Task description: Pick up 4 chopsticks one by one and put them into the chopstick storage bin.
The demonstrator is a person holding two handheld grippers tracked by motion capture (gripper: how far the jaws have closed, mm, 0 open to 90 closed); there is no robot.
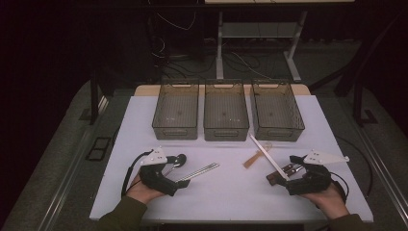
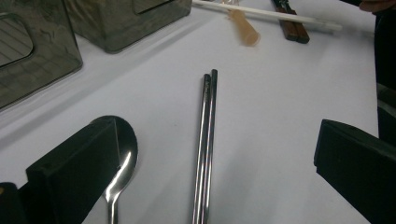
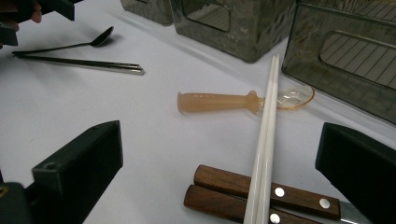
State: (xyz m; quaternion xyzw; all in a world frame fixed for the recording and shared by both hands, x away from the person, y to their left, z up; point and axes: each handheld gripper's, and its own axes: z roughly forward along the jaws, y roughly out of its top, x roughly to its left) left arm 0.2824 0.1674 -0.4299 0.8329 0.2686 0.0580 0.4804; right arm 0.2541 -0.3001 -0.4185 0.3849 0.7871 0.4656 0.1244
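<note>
A: Where does the left gripper [image 1: 179,184] sit?

B: Low and left of centre in the high view, jaws spread wide and grasping nothing. In the left gripper view the metal chopsticks [image 2: 205,149] run up the middle of the frame between the two jaws, touching neither. The metal spoon [image 2: 122,161] lies at lower left, its bowl partly behind the left-hand jaw.

A: And the right gripper [image 1: 280,182]?

B: Lower right in the high view, likewise released. The white chopsticks [image 3: 265,144] rise through the centre-right of the right gripper view between its jaws, lying across the two wooden-handled utensils [image 3: 261,196] at the bottom.

A: Anything else nearby?

B: A translucent orange spoon [image 3: 224,101] under the white pair, mid-frame. Three grey bins [image 1: 225,111] line the table's [image 1: 231,197] far edge, at upper centre.
</note>
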